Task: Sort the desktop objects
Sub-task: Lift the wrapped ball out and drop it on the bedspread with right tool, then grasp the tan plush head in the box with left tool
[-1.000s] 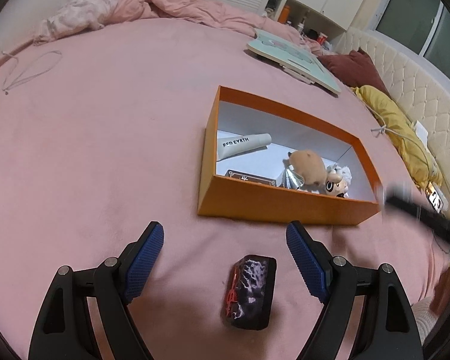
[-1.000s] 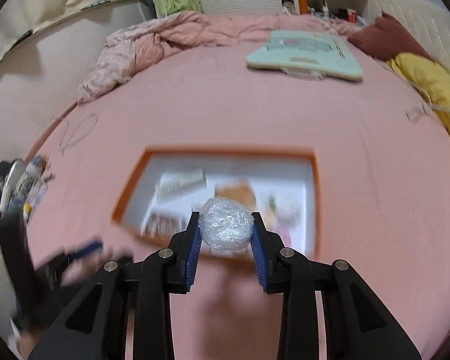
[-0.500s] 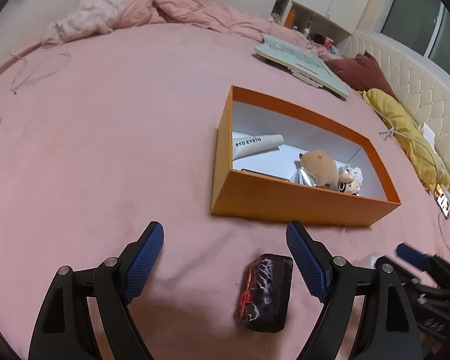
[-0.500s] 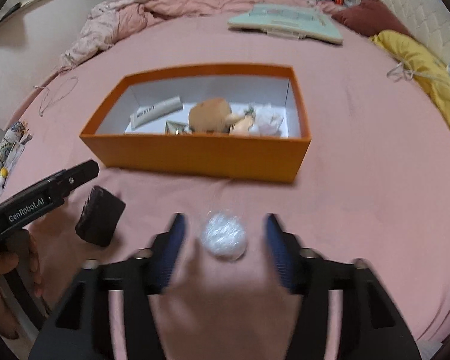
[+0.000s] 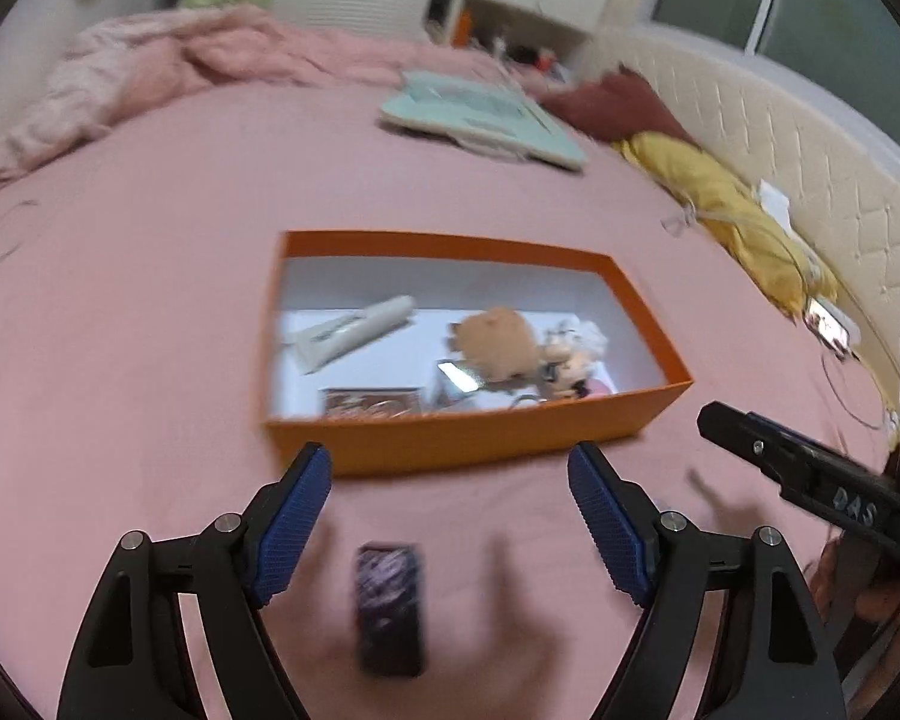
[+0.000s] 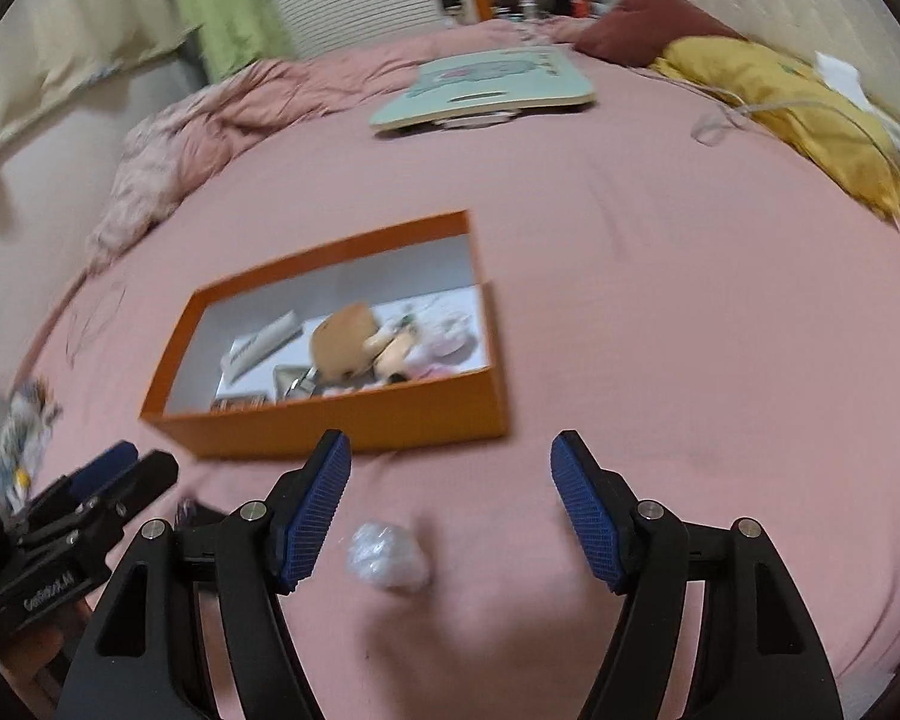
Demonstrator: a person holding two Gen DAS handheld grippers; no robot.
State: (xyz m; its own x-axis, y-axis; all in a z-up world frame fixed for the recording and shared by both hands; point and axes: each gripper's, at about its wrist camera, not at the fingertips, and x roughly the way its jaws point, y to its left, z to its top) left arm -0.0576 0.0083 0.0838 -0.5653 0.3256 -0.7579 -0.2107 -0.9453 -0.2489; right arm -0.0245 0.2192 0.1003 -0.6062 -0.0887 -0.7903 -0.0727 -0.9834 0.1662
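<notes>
Since the earlier frame the crumpled clear plastic-wrap ball [image 6: 388,557] has been let go: the right gripper [image 6: 450,510], its jaws just opened, is spread wide with the ball lying loose between them on the pink bedsheet [image 6: 660,330]. The open orange cardboard box [image 6: 354,423] is seen just beyond. The left gripper [image 5: 450,531] is spread around, not touching, a small dark rectangular case [image 5: 389,607].

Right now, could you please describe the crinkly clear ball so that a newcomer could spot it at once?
Start at the orange box on the pink bed. Just in front of its near wall, on the bare sheet, lies the ball, between the open fingers of the right claw and touching neither. It is a shiny, see-through wad, unlike the dark flat case by the left claw.
</notes>
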